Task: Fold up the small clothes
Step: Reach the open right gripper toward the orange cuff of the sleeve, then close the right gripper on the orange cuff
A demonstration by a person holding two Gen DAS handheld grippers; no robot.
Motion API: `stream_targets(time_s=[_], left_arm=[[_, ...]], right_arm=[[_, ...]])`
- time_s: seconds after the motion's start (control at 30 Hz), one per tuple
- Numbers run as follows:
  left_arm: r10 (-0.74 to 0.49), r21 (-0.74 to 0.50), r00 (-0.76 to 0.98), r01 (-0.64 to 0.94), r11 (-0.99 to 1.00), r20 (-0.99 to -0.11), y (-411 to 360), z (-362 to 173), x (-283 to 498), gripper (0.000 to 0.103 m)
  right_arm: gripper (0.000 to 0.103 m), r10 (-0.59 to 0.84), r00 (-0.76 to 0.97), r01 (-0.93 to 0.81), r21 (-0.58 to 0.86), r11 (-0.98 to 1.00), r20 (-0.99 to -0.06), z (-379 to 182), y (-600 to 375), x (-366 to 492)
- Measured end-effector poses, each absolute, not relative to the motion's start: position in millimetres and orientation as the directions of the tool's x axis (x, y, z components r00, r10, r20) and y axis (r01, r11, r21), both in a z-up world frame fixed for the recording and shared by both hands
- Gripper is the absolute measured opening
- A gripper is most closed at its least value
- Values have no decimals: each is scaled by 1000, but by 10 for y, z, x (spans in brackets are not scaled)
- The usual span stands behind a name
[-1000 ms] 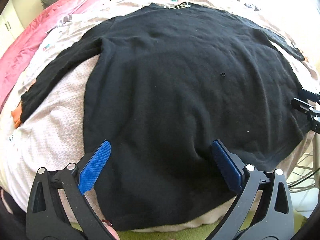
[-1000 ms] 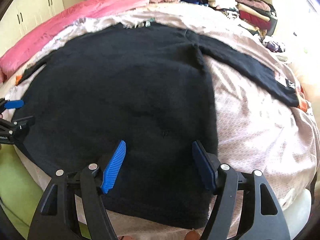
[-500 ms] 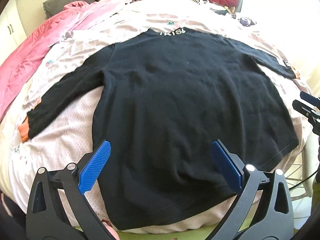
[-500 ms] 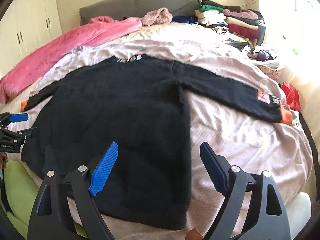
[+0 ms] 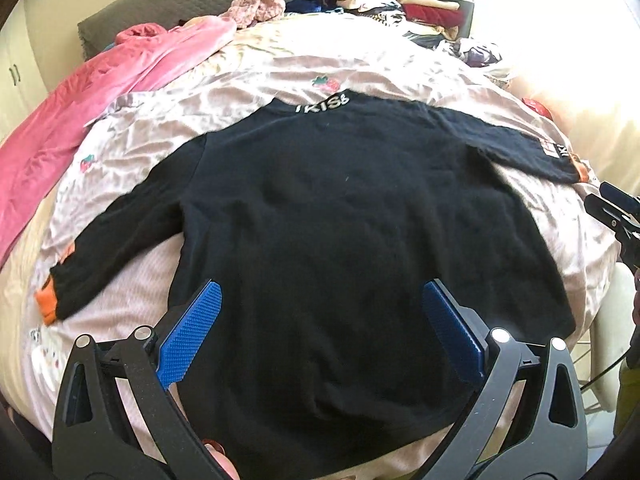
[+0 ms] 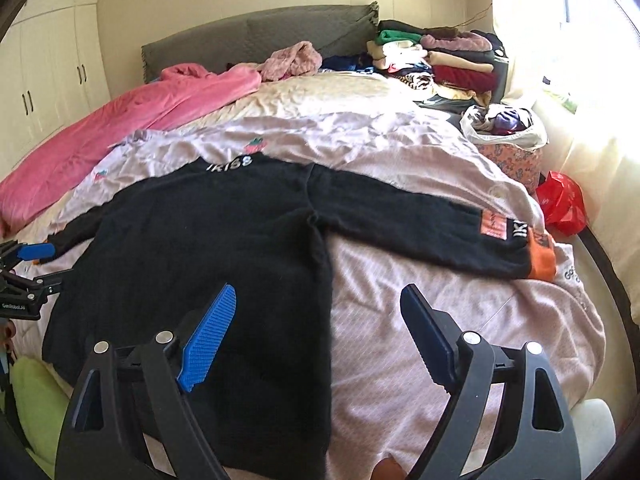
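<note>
A black sweater [image 5: 340,220] lies flat on the bed, back up, white lettering at its collar. Both sleeves are spread out, each ending in an orange cuff [image 5: 46,304] [image 6: 542,256]. My left gripper [image 5: 320,286] hangs open above the hem on the sweater's left half, nothing between its blue pads. My right gripper [image 6: 318,290] is open above the sweater's [image 6: 200,240] right side edge, also empty. Each gripper shows at the edge of the other's view: the right gripper [image 5: 612,208], the left gripper [image 6: 28,272].
The sweater rests on pale pink bedding [image 6: 400,152]. A pink blanket [image 6: 120,128] lies along the left. Folded clothes [image 6: 440,56] are stacked at the grey headboard [image 6: 260,28]. A white bag of clothes [image 6: 504,124] and a red bag [image 6: 560,204] sit at the right edge.
Both grippers have lifted up and back from the sweater, so the whole garment and the far bed now show. The right jaws have spread wider.
</note>
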State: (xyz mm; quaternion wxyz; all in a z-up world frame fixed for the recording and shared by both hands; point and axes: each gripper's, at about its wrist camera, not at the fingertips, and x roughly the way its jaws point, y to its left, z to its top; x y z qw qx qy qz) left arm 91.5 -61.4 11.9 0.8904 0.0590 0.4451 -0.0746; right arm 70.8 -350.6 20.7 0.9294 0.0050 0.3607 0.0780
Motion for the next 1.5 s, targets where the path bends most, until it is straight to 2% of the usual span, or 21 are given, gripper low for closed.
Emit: stream_targets(time_s=[0.47,0.83,1.13,1.5], left_arm=[[-96,31,611,194,980,-786,-796,260,1215,95],[-96,34,640,188,982,-762,-873,363,1605,95],[-85,16,669,143,990,-738,-784,412,1937,95],[-36,51,668,110,993,-743,-663,102,2132,95]], right_arm=[[84,107,760,-74,79,994,-641,373,-3783,981],[84,13,774,40,70,997,-632,367,-4214,1228],[84,-90,742,183,71,981,-664,219,-4805,1364],[83,-180,653,347,80,934,-736,-177,-5572,1633]])
